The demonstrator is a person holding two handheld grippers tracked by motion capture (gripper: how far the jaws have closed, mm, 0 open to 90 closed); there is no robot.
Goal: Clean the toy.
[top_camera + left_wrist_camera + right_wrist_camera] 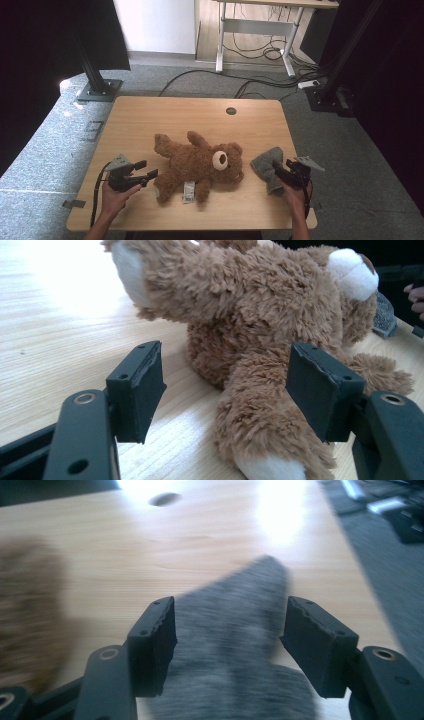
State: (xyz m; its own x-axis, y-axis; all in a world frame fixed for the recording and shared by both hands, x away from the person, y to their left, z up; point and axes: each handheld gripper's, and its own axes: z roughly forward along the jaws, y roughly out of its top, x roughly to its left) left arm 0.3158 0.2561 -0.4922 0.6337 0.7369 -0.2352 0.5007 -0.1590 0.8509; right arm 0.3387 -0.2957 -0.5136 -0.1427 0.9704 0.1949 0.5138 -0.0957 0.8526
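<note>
Two grippers: we hold one in each hand at a wooden table (150,112).
High view, bear: a brown bear (200,165) lies in the middle of the frame, head to the right, a white tag at its lower edge.
High view, cloth: a grey cloth (266,165) lies right of the bear's head, close by it.
High view, left gripper: our left gripper (150,175) sits at lower left, jaws pointing at the bear's leg.
High view, right gripper: our right gripper (279,169) sits at lower right, over the cloth's near end.
Left gripper view: jaws spread wide, the bear's leg (260,425) between them; the right pad looks to be against the fur, the left pad stands clear of it.
Right gripper view: the picture is blurred; jaws spread, the cloth (235,645) lying between them and running up to mid-frame; neither pad presses on it that we can tell.
Done so far, as we judge: both grippers are placed at their things, nothing gripped.
Left to do: close on the leg and on the cloth; what follows we cannot tell.
</note>
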